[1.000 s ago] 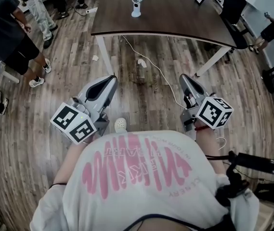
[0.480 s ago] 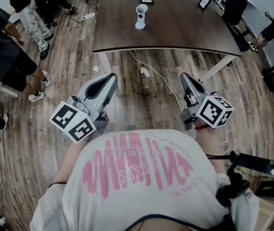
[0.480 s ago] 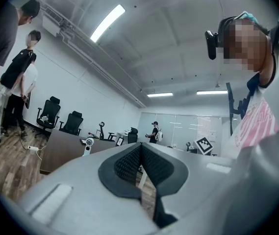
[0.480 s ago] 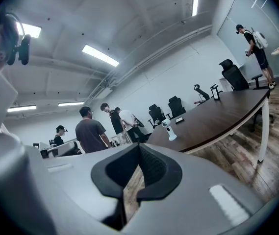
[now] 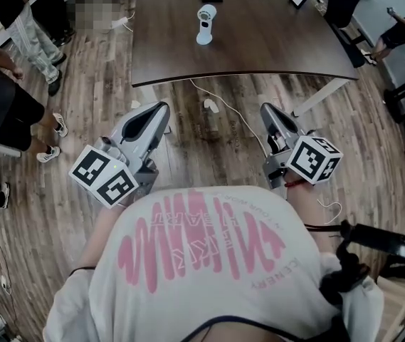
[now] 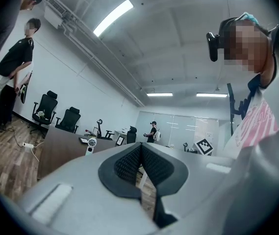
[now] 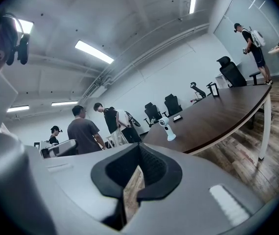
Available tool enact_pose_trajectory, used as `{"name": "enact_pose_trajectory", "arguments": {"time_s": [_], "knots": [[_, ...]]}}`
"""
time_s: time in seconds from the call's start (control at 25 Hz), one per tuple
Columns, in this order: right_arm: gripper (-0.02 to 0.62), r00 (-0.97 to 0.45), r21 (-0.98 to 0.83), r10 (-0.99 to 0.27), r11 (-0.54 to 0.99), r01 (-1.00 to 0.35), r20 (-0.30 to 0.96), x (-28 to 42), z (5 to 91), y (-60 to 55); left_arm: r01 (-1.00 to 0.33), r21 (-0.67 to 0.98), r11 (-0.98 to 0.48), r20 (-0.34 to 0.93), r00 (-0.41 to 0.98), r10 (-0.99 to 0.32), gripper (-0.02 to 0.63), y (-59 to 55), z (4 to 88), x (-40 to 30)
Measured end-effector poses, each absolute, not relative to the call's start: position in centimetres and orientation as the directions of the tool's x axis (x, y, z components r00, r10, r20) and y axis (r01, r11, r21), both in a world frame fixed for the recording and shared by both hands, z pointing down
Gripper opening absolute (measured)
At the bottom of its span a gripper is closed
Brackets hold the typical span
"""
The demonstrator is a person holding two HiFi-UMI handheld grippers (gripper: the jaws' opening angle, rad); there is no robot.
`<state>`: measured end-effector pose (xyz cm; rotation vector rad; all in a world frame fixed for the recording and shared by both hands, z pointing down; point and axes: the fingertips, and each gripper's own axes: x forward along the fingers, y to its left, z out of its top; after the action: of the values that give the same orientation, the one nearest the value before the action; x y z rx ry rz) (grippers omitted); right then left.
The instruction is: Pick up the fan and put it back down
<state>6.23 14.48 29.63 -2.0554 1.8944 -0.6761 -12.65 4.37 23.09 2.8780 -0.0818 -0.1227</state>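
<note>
White fan (image 5: 204, 25) stands upright on the desk (image 5: 273, 48) — well apart from the left hand-held gripper (image 5: 159, 109) and right hand-held gripper (image 5: 267, 110), both pressed together, empty

The fan (image 5: 204, 24) is white; it stands out against a dark brown table (image 5: 273, 48) with white legs; the floor (image 5: 209, 148) is grey-brown planking with a streaked wood-grain pattern. The left gripper (image 5: 161, 107) and the right gripper (image 5: 266, 110) are pale grey with black ribbed pads (image 6: 122, 165); each bears a white cube printed with bold black square markers. The person's shirt (image 5: 202, 276) is white, with a pink wavy pattern and pink lettering.
</note>
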Motion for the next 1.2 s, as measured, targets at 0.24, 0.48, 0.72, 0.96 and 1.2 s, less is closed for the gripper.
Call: {"name": "enact_pose_trajectory", "arguments": {"time_s": [0.24, 0.48, 0.72, 0.96, 1.2], "knots": [[0.006, 0.056, -0.509, -0.983, -0.139, -0.850, 0.176, 7.4, 29.9, 12.7, -0.019, 0.280, -0.960, -0.072, 0.997, -0.041, 0.017, 2.3, 23.3, -10.9], [0.006, 0.086, -0.515, -0.980, -0.169, -0.840, 0.180, 8.8, 30.2, 11.8, 0.000, 0.290, -0.957, -0.065, 0.998, -0.019, 0.017, 0.9, 23.9, -9.5], [0.006, 0.100, -0.530, -0.977, -0.186, -0.827, 0.187, 9.7, 31.2, 11.2, 0.006, 0.289, -0.957, -0.059, 0.998, -0.012, 0.017, -0.1, 24.3, -8.8], [0.006, 0.076, -0.573, -0.978, -0.176, -0.800, 0.194, 9.9, 32.3, 10.6, 0.005, 0.301, -0.954, -0.046, 0.999, -0.010, 0.017, -0.4, 25.6, -7.2], [0.006, 0.043, -0.553, -0.987, -0.121, -0.824, 0.152, 11.1, 31.5, 8.7, 0.000, 0.309, -0.951, -0.027, 1.000, -0.009, 0.017, -0.6, 26.5, -5.1]]}}
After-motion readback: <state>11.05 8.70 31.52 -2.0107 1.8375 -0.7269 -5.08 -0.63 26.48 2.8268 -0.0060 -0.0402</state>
